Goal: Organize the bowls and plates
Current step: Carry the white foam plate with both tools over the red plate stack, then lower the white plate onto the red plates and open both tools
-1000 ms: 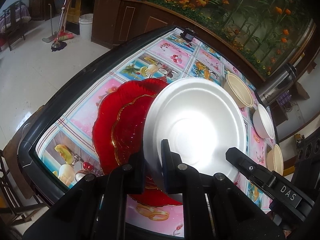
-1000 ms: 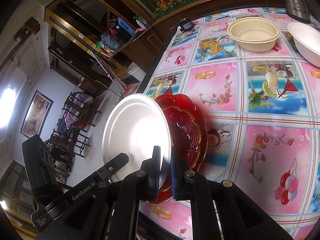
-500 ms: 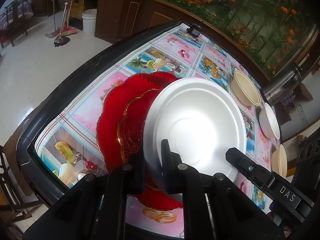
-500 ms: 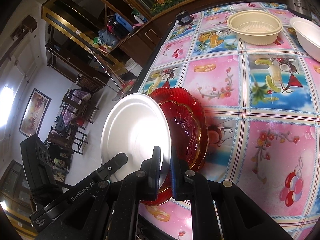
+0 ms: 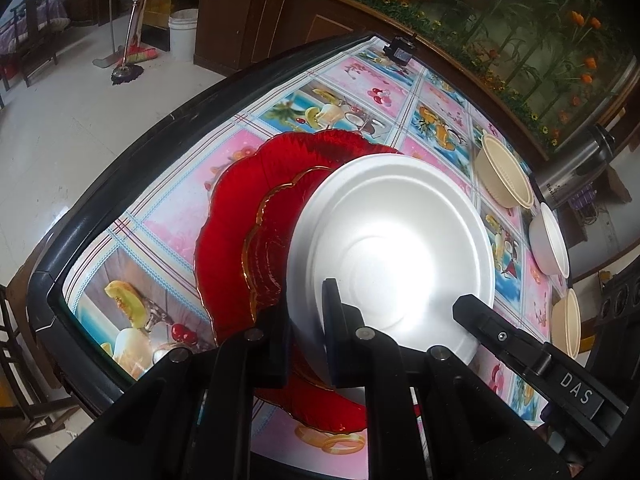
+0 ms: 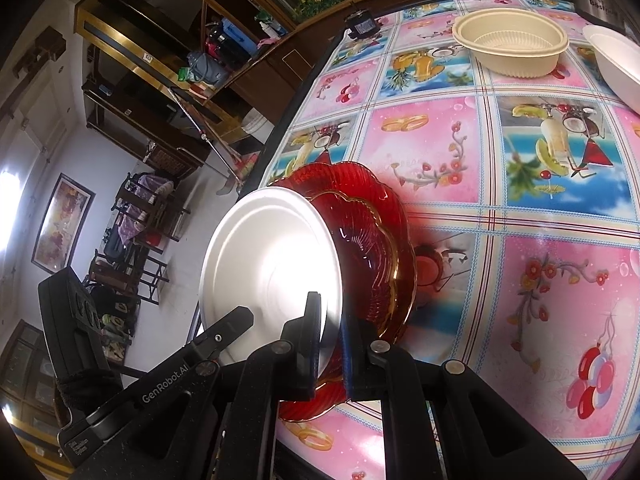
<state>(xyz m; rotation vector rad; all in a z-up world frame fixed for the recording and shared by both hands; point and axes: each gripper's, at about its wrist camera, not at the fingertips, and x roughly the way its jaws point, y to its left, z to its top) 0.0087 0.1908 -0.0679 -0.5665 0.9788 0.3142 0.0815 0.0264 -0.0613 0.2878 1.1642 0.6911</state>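
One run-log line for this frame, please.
phase: carry | left claw: shut on white plate | right claw: shut on white plate | below: red plates stacked | bowls: untouched

Both tools, left tool (image 5: 306, 320) and right tool (image 6: 330, 336), are matte black with silver screws and white lettering.

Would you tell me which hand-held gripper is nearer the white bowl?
Right. The right hand-held gripper clamps the plate on the side toward the white bowl; the left hand-held gripper clamps it farther away.
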